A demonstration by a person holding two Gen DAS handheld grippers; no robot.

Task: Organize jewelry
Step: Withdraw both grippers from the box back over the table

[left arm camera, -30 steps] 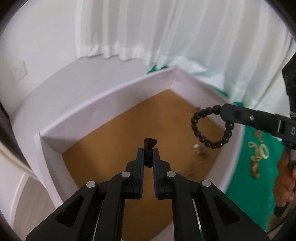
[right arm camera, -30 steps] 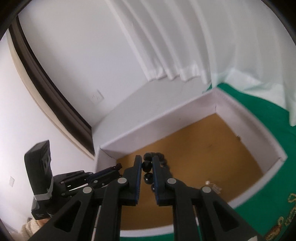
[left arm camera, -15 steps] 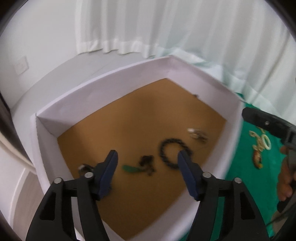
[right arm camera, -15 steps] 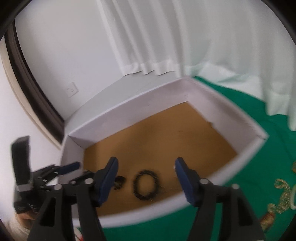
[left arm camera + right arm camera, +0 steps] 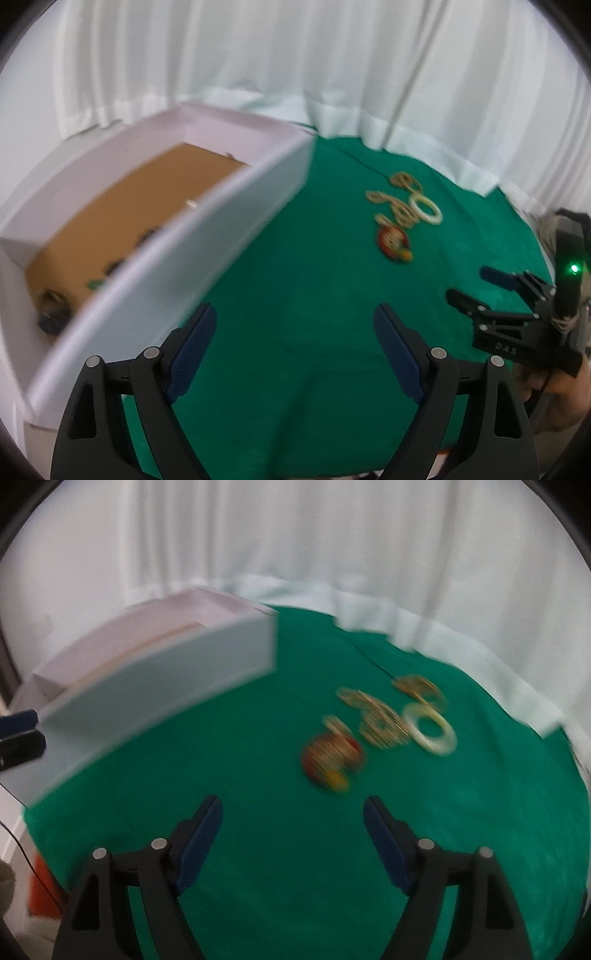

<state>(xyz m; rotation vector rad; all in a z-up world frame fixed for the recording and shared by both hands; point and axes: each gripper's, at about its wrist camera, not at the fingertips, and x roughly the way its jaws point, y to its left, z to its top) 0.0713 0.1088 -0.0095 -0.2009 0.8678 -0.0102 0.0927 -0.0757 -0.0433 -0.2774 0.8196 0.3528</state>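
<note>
A white box (image 5: 207,221) with a brown floor stands on the green cloth at the left; it shows too in the right wrist view (image 5: 166,664). Dark beaded pieces (image 5: 55,314) lie blurred inside it. On the cloth lie a red and gold piece (image 5: 393,242), gold chains (image 5: 399,206) and a white bangle (image 5: 426,210); they show in the right wrist view as red piece (image 5: 332,757), chains (image 5: 384,720), bangle (image 5: 430,729). My left gripper (image 5: 293,347) is open and empty beside the box. My right gripper (image 5: 291,834) is open and empty, short of the red piece.
White curtains hang behind the table. The green cloth (image 5: 314,295) covers the table up to its far and right edges. The other gripper and the hand holding it show at the right of the left wrist view (image 5: 517,317).
Both grippers opened and dropped their beaded pieces into the box. Both then swung right, away from the box, toward the jewelry on the cloth.
</note>
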